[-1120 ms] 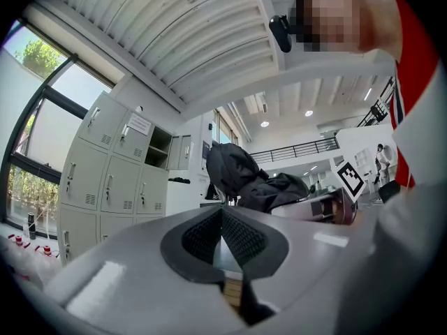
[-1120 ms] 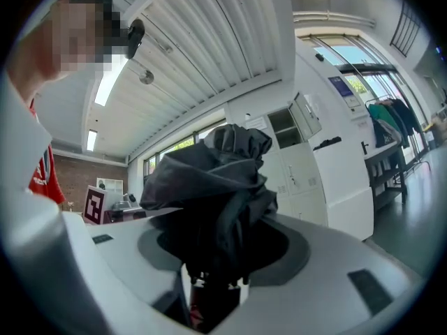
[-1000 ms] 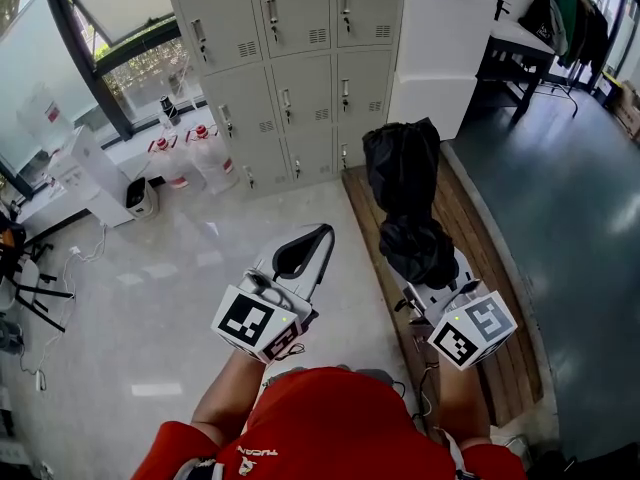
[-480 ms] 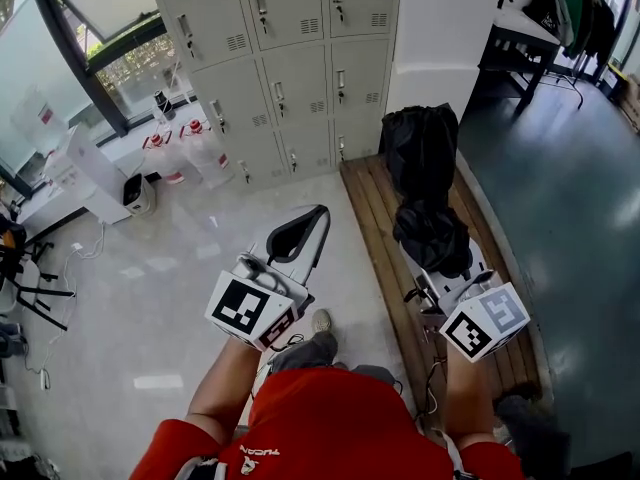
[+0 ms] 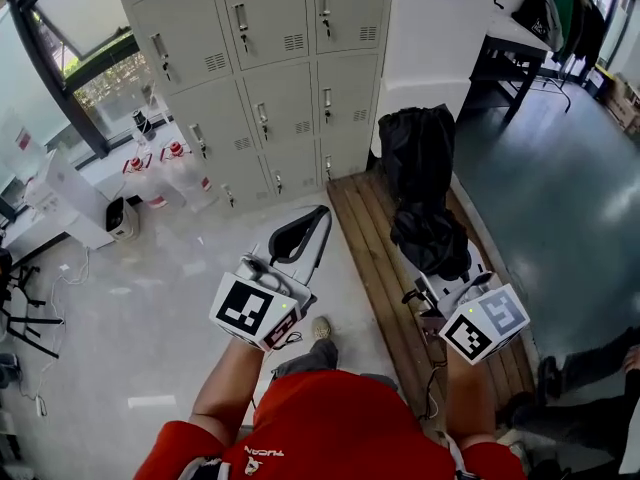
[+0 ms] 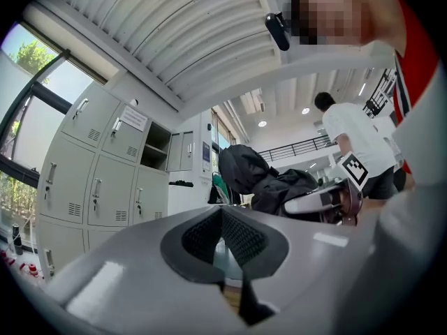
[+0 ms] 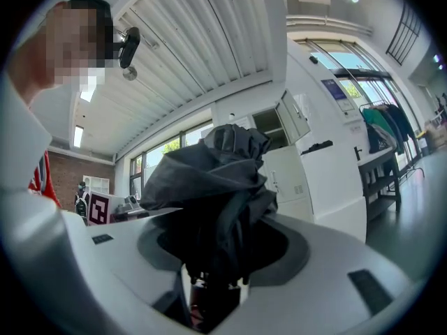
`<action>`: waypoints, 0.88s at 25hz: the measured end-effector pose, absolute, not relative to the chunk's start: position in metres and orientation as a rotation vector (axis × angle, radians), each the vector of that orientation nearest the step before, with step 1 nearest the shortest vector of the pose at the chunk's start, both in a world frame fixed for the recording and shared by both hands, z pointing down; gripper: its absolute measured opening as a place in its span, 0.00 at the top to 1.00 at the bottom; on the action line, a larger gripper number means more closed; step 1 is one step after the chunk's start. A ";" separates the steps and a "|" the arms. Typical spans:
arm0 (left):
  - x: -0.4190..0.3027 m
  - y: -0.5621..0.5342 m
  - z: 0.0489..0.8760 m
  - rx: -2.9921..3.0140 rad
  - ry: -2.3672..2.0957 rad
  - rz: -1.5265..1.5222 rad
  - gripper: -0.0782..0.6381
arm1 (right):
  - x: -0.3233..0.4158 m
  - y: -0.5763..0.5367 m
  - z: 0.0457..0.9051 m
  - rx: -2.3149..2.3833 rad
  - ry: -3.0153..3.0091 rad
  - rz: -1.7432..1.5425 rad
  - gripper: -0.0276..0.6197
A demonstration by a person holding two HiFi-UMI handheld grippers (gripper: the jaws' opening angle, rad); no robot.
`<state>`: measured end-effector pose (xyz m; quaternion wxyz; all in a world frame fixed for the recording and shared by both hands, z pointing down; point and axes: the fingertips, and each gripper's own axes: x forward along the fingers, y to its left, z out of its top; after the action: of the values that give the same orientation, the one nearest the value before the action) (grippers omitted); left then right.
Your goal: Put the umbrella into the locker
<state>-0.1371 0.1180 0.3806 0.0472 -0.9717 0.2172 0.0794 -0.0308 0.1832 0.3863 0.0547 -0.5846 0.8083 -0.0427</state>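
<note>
A folded black umbrella (image 5: pixel 418 158) sticks out forward from my right gripper (image 5: pixel 435 260), which is shut on its lower end. In the right gripper view its crumpled fabric (image 7: pixel 209 180) fills the gap between the jaws (image 7: pixel 216 257). My left gripper (image 5: pixel 300 230) is held beside it to the left, pads together with nothing in them, as the left gripper view (image 6: pixel 222 222) also shows. The grey lockers (image 5: pixel 270 48) stand ahead. One upper compartment (image 6: pixel 155 151) is open, its door (image 7: pixel 290 117) swung out.
A low wooden bench (image 5: pixel 365 248) runs along the floor under the right gripper. Water bottles (image 5: pixel 165 168) stand left of the lockers. A white pillar (image 5: pixel 430 38), a black table (image 5: pixel 520 58) and hanging clothes (image 5: pixel 565 8) are at right. Another person's legs (image 5: pixel 590 368) show at lower right.
Both grippers and the umbrella have been carried forward toward the lockers, which now look nearer. Another person's legs have come into view at the lower right.
</note>
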 end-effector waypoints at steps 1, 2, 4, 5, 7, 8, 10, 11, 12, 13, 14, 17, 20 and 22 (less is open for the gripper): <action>-0.134 0.105 0.378 -2.968 0.656 0.245 0.88 | -0.029 0.170 0.383 -1.780 2.456 -0.130 0.62; -0.131 0.090 0.375 -2.971 0.650 0.247 0.88 | -0.027 0.155 0.379 -1.784 2.457 -0.130 0.62; -0.125 0.059 0.368 -2.974 0.636 0.252 0.88 | -0.023 0.126 0.370 -1.789 2.455 -0.126 0.62; -0.122 0.047 0.366 -2.971 0.628 0.256 0.88 | -0.021 0.114 0.369 -1.788 2.452 -0.120 0.62; -0.114 0.030 0.367 -2.955 0.612 0.271 0.88 | -0.016 0.098 0.371 -1.782 2.447 -0.094 0.62; -0.109 0.024 0.369 -2.944 0.604 0.278 0.88 | -0.012 0.093 0.374 -1.779 2.445 -0.079 0.62; -0.102 0.008 0.370 -2.928 0.597 0.284 0.88 | -0.005 0.079 0.377 -1.777 2.440 -0.057 0.62; -0.099 -0.003 0.368 -2.925 0.597 0.282 0.88 | -0.001 0.069 0.375 -1.777 2.437 -0.054 0.62; -0.096 -0.017 0.364 -2.924 0.597 0.278 0.88 | 0.002 0.056 0.372 -1.778 2.435 -0.054 0.62; -0.094 -0.031 0.359 -2.924 0.594 0.277 0.88 | 0.005 0.043 0.368 -1.780 2.432 -0.056 0.62; -0.093 -0.045 0.355 -2.925 0.590 0.274 0.88 | 0.008 0.031 0.364 -1.782 2.428 -0.061 0.62; -0.086 -0.075 0.352 -2.932 0.590 0.260 0.88 | 0.018 0.005 0.363 -1.796 2.401 -0.085 0.62; -0.075 -0.095 0.355 -2.947 0.585 0.245 0.88 | 0.029 -0.012 0.366 -1.810 2.386 -0.106 0.62; -0.064 -0.107 0.356 -2.956 0.572 0.238 0.88 | 0.037 -0.023 0.367 -1.808 2.385 -0.108 0.62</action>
<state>-0.0644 -0.1067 0.3559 0.0608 -0.9769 0.1892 0.0786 0.0369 -0.0229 0.3665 0.0732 -0.6021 0.7943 -0.0360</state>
